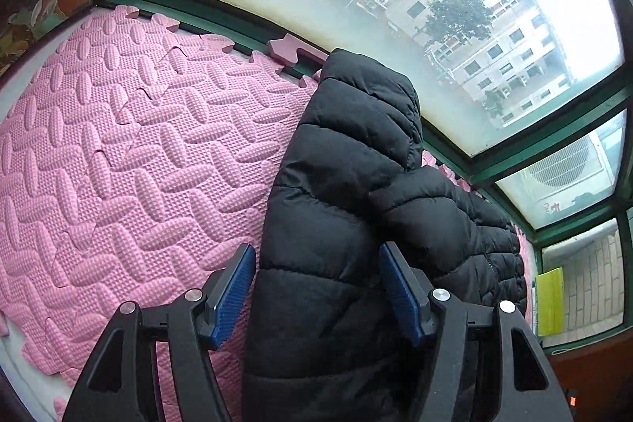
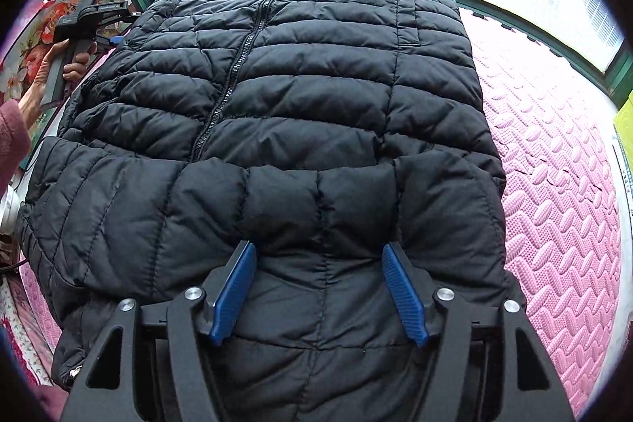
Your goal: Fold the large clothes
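Black puffer jacket (image 2: 277,105) beneath spread right tongs (image 2: 318,252)

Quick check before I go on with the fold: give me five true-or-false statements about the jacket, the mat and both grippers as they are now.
1. The jacket is black and quilted. True.
2. The mat under it is green. False: it is pink.
3. The right gripper has its jaws apart. True.
4. The jacket's zipper is open. False: it is closed.
5. The left gripper is clamped shut on the mat. False: its jaws stand apart over the jacket.
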Demonstrator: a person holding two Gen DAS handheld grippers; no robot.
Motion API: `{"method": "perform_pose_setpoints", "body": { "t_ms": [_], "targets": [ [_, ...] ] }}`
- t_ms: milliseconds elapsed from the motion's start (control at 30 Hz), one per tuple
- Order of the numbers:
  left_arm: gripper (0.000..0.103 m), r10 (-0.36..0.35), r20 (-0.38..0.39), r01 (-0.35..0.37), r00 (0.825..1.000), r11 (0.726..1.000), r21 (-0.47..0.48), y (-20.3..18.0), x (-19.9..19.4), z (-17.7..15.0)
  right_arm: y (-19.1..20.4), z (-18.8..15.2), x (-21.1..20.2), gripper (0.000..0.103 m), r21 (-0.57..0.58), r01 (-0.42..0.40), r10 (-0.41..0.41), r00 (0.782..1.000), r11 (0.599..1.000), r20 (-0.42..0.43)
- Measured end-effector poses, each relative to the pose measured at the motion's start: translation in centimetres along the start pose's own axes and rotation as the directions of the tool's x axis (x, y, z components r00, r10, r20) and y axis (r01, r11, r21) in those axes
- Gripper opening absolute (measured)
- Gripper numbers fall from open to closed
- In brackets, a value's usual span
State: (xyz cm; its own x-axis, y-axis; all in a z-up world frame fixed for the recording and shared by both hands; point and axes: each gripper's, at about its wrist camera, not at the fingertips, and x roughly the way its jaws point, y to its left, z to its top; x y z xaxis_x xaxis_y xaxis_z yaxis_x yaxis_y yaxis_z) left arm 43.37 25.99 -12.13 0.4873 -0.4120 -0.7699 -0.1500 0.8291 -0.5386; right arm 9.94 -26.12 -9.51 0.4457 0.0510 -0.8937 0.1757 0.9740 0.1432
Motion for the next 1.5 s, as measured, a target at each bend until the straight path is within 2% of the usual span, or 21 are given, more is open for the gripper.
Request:
{"method": "perform_pose_setpoints", "body": {
  "t_ms": [67,100,167,300,433,567,633,733,800,867,967,1033,1067,1133,1167,1233,1267,1333,1367,1433,1500],
  "targets": [
    [0.046,-0.002,0.027,0.001,1.000,1.000,0.026,-0.4,0.2,0.1,0.0,0.0,0.1,0.074,-0.001,0.002,-0.002,1.000,1.000,0.000],
    [0.027,0.017,0.038,-0.019,0.999,0.999,0.050,-0.7,0.2,0.1,0.1,0.0,0.1,0.075,-0.002,0.004,-0.004,1.000,1.000,0.000],
    [0.011,0.030,0.060,-0.034,0.998,0.997,0.069,-0.8,-0.1,-0.1,0.2,0.0,0.2,0.075,-0.004,0.008,-0.008,1.000,1.000,0.001],
    [0.009,0.088,0.163,-0.100,0.983,0.992,0.070,-1.3,-4.2,-0.7,0.3,0.0,0.2,0.075,0.000,0.009,-0.009,1.000,1.000,-0.001],
    [0.008,0.135,0.295,-0.166,0.946,0.983,0.082,-2.9,-11.5,-1.5,0.2,0.1,0.1,0.075,0.009,0.008,-0.008,1.000,1.000,-0.002],
    [0.008,0.099,0.416,-0.148,0.904,0.985,0.088,-5.5,-19.8,-3.8,0.4,0.5,-0.6,0.075,0.026,0.011,-0.011,1.000,1.000,0.018],
    [0.008,0.074,0.471,-0.157,0.879,0.977,0.141,-8.0,-23.1,-5.8,0.4,0.5,-1.6,0.075,0.040,0.001,-0.003,0.999,0.999,0.048],
    [0.008,0.025,0.528,-0.185,0.849,0.950,0.252,-13.1,-26.6,-9.8,0.4,0.2,-3.8,0.075,0.057,-0.025,0.019,0.994,0.998,0.106],
    [0.008,-0.039,0.541,-0.176,0.840,0.924,0.340,-16.9,-27.9,-12.9,0.1,-0.2,-5.4,0.075,0.064,-0.034,0.024,0.989,0.997,0.145],
    [0.008,-0.081,0.542,-0.195,0.837,0.880,0.433,-20.9,-28.2,-16.7,-0.4,-1.0,-7.0,0.075,0.078,-0.035,0.021,0.983,0.996,0.180],
    [0.009,-0.128,0.499,-0.218,0.857,0.788,0.576,-26.1,-25.8,-23.1,-1.6,-2.2,-9.3,0.075,0.116,-0.037,0.009,0.972,0.993,0.234],
    [0.011,-0.141,0.431,-0.202,0.891,0.728,0.655,-28.7,-22.8,-27.2,-3.0,-3.2,-10.6,0.075,0.159,-0.040,-0.004,0.964,0.987,0.266],
    [0.011,-0.154,0.390,-0.168,0.908,0.719,0.674,-29.4,-21.1,-29.3,-3.8,-3.7,-11.1,0.075,0.186,-0.046,-0.007,0.961,0.981,0.278],
    [0.019,-0.153,0.247,-0.084,0.957,0.669,0.739,-30.5,-17.0,-32.9,-5.5,-4.6,-11.7,0.075,0.239,-0.066,-0.004,0.959,0.969,0.283],
    [0.021,-0.134,0.189,-0.056,0.973,0.657,0.752,-30.7,-14.8,-34.5,-6.3,-5.2,-11.9,0.075,0.267,-0.073,-0.006,0.959,0.961,0.283],
    [0.034,-0.062,0.081,-0.025,0.995,0.627,0.779,-30.9,-10.6,-37.5,-7.4,-6.2,-12.1,0.075,0.313,-0.069,-0.021,0.961,0.947,0.275],
    [0.037,-0.037,0.033,-0.003,0.999,0.625,0.780,-30.9,-8.9,-39.0,-7.9,-6.8,-12.1,0.075,0.331,-0.060,-0.032,0.963,0.942,0.266],
    [0.037,0.001,-0.057,0.044,0.998,0.627,0.778,-30.6,-6.7,-41.0,-8.2,-7.7,-12.4,0.075,0.343,-0.046,-0.046,0.966,0.938,0.255],
    [0.037,0.019,-0.077,0.049,0.997,0.625,0.779,-30.5,-6.3,-41.6,-8.4,-8.1,-12.7,0.075,0.344,-0.039,-0.053,0.966,0.938,0.254],
    [0.037,0.004,-0.087,0.066,0.996,0.619,0.782,-29.9,-7.0,-42.2,-8.5,-8.5,-13.2,0.075,0.343,-0.034,-0.059,0.965,0.939,0.257],
    [0.039,-0.039,-0.067,0.076,0.997,0.626,0.776,-29.5,-9.2,-41.4,-8.5,-8.6,-13.7,0.075,0.338,-0.053,-0.042,0.963,0.939,0.266]
  ]
}}
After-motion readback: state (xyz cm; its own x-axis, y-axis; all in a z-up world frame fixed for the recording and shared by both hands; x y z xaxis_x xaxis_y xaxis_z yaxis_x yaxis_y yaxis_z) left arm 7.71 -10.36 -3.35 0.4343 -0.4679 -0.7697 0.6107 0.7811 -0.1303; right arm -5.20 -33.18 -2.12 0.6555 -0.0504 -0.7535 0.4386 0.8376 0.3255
